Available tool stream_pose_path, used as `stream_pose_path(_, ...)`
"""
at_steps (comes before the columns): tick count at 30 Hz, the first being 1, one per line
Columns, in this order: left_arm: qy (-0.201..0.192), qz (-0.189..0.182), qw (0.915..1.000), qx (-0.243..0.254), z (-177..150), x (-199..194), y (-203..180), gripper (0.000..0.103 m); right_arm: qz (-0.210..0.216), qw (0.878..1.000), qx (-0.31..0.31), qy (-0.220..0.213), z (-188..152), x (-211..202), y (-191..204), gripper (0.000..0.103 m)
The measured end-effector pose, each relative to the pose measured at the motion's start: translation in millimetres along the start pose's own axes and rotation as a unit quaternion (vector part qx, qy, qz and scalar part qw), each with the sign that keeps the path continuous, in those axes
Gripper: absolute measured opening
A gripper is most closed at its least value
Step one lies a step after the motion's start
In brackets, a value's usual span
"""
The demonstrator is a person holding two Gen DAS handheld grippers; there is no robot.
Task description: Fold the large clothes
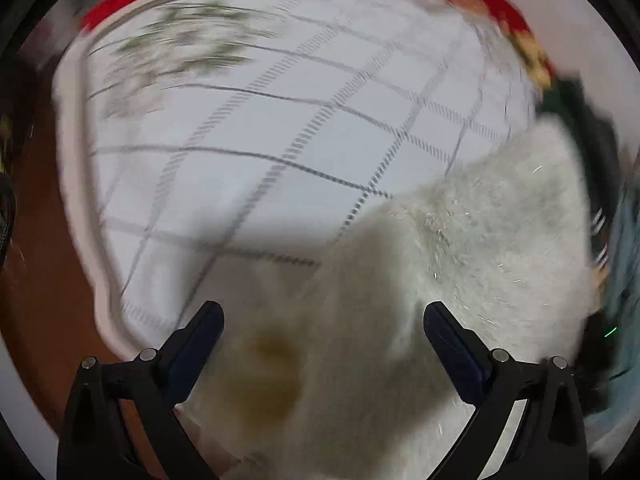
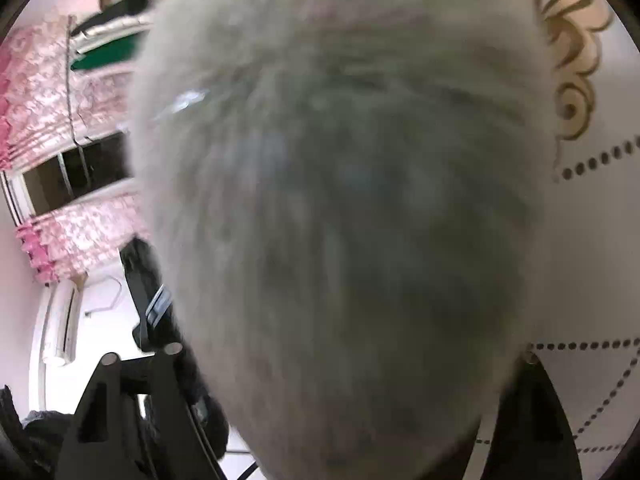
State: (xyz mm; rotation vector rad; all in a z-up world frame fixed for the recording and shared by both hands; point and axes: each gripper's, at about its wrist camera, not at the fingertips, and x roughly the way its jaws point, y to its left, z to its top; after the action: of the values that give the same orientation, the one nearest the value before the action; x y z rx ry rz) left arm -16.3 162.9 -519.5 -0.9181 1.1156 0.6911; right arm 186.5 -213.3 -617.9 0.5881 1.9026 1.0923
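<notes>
Item: fluffy white garment (image 1: 460,240), lying bunched on checked bedspread (image 1: 248,128), part hanging close over right lens.

Step, judged: gathering edge for fold. Advice: be taking single layer at hem, pulling flat before creasing; pile is hiding edges.

Left tool (image 1: 324,320): standing wide open above garment, gripping nothing.

Right tool (image 2: 344,420): garment (image 2: 340,200) covering tips; open or gripping, cannot tell.

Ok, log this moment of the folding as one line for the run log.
stage: handling fluffy white garment | left gripper: open above garment on checked sheet | right gripper: fingertips hidden by garment, grip unclear
</notes>
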Motion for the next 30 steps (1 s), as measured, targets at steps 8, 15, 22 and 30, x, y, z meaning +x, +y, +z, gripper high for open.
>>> stream_pose_path(8, 0.038, -0.128, 0.9709, -0.199, -33.7, 22.4, 57.2, 0.100, 0.005, 1.000, 0.021, -0.003, 11.4, 5.8, -9.7, 0.086)
stream_pose_path(15, -0.044, -0.113, 0.9875, -0.101, -13.3, -9.8, 10.7, 0.024, 0.006, 0.999, 0.010, -0.050, 6.1, 1.9, 14.1, 0.063)
stream_pose_path(22, -0.057, -0.116, 0.9901, -0.055, 7.3, -37.6, 4.8, 0.022, 0.034, 0.994, -0.013, -0.105, -10.0, -6.6, 52.6, 0.055)
stream_pose_path(30, -0.079, -0.132, 0.9881, -0.012, 41.5, -79.7, -28.7, 0.021, 0.079, 0.985, -0.038, -0.149, -2.0, -38.6, 106.0, 0.054)
